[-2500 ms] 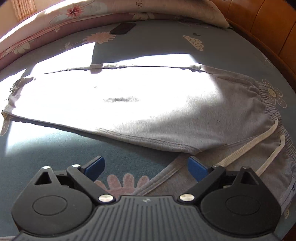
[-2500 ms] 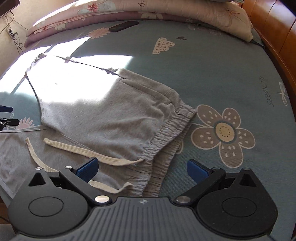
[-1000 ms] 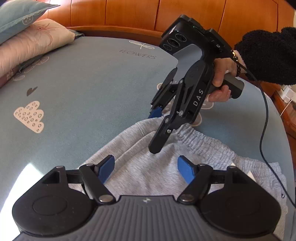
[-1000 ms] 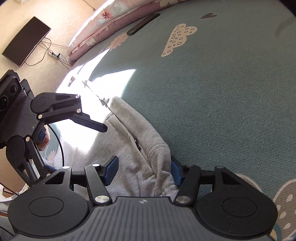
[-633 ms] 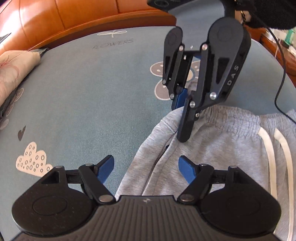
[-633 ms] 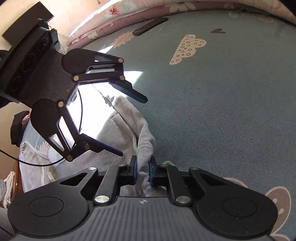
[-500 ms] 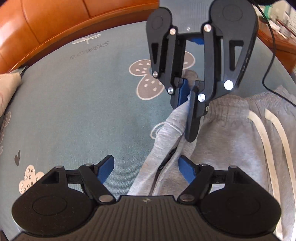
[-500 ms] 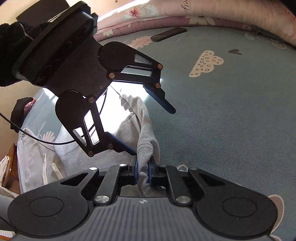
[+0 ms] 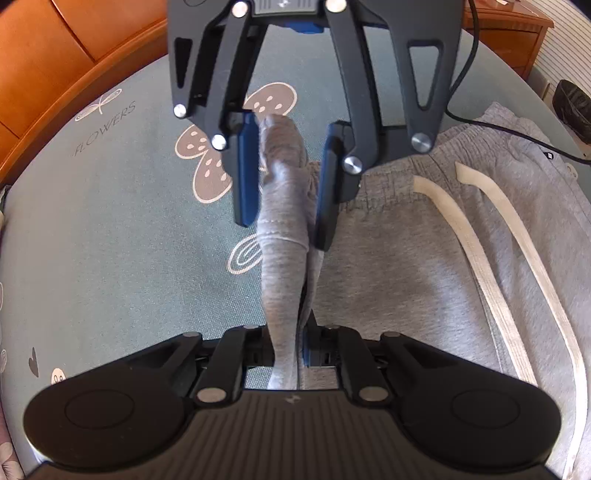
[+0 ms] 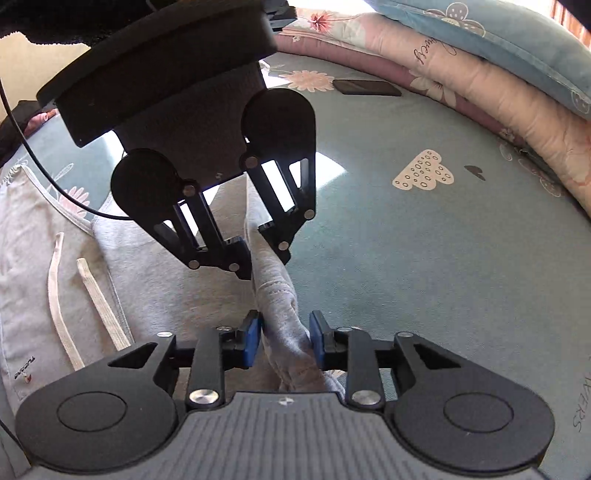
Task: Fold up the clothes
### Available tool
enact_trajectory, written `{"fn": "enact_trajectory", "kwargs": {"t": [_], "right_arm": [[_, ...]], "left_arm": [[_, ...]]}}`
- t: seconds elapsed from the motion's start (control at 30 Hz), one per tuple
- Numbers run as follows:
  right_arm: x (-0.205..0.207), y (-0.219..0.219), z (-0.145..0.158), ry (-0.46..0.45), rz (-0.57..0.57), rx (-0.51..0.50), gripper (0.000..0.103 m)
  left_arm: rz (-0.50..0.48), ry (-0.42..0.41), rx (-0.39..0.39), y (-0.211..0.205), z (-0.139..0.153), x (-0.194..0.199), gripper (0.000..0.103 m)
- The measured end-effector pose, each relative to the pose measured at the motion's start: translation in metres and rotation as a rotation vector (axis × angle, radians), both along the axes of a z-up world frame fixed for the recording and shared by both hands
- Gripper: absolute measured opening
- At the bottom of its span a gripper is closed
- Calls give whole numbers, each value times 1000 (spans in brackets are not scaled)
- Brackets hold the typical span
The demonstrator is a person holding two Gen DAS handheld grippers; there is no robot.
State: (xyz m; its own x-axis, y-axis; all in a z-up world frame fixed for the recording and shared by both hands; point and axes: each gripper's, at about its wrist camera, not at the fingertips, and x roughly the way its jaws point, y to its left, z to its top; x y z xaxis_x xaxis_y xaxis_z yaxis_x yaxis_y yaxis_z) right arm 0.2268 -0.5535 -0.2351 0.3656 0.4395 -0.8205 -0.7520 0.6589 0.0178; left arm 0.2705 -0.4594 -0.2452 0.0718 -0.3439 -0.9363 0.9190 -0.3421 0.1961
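Grey sweatpants [image 9: 424,266] with white drawstrings [image 9: 476,243] lie on a blue-green flowered bedsheet [image 9: 110,240]. A raised ridge of their waistband edge [image 9: 284,206] runs between both grippers. My left gripper [image 9: 286,354] is shut on this ridge. My right gripper [image 10: 286,338] faces it from the far side in the left wrist view [image 9: 284,173]; its blue pads stand a little apart with the cloth between them. The left gripper also shows in the right wrist view [image 10: 258,251], pinching the ridge. The sweatpants [image 10: 159,273] spread to the left there.
A wooden headboard [image 9: 55,74] curves at the upper left. Stacked pillows and a folded quilt [image 10: 498,81] lie along the far bed edge, with a dark phone [image 10: 365,88] beside them. A black cable [image 9: 517,125] crosses the pants. A wooden nightstand [image 9: 517,33] stands beyond the bed.
My left gripper has closed on the waistband ridge. My right gripper's pads have parted slightly around the cloth. The two grippers have come closer, facing each other.
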Motion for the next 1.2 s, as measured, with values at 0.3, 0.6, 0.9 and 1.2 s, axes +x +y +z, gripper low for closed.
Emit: {"fn": "enact_trajectory", "kwargs": {"t": [0.3,0.6,0.9,1.2], "right_arm": [[0,49,-37,-34,141,-197,13],[-11,44,-16,-56,144,-161,12],[-15,52,-10,-73,174,-171,12],[-30,51,-5,-75,174,-176,12]], "left_arm": [[-11,-116,3,8,-1,-13,33],[-52,-118,120,54,-6,0,54],[37,-49,301,80,-36,45,50],[76,-32,389,91,-39,49,10]]}}
